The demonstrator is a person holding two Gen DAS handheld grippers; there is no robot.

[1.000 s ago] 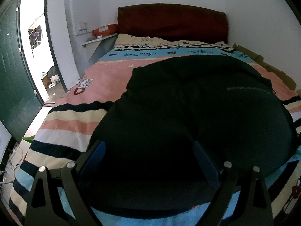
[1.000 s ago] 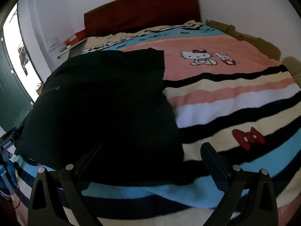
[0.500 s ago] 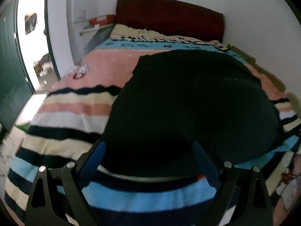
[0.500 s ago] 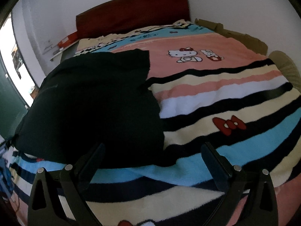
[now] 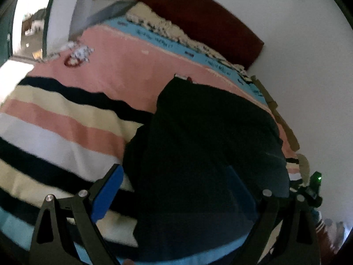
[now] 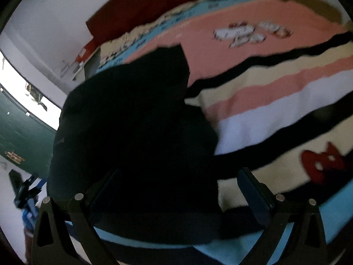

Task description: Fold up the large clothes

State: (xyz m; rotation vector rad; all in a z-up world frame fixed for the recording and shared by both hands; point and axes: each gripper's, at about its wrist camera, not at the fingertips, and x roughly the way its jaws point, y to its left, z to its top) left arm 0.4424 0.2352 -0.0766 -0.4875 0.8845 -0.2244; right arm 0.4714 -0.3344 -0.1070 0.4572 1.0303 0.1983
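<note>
Two views showed one dark garment (image 5: 209, 145) lying on the striped blanket (image 5: 66, 114) of a bed, folded into a thick rounded heap with its near edge close to the foot of the bed. In the left wrist view the left hand-held gripper (image 5: 174, 190) hung above that near edge with its blue-padded fingers (image 5: 108, 193) spread wide and nothing between them; one finger stood over the striped blanket just beside the heap, the other over the dark cloth itself. In the right wrist view the right hand-held gripper (image 6: 181, 187) was likewise spread wide and empty, one finger over the garment (image 6: 132, 121) and the other over the blanket (image 6: 275, 110) near a red bow print (image 6: 322, 163). Whether either gripper touched the cloth could not be told. The garment lay toward the left of the bed as the right view saw it, with the pink band and its cartoon print (image 6: 249, 32) bare beside it. A dark red headboard (image 5: 203, 19) stood against the white wall (image 5: 286, 17) at the far end. A green door (image 6: 19, 137) showed at the left edge of the right view, and both views were blurred.
</note>
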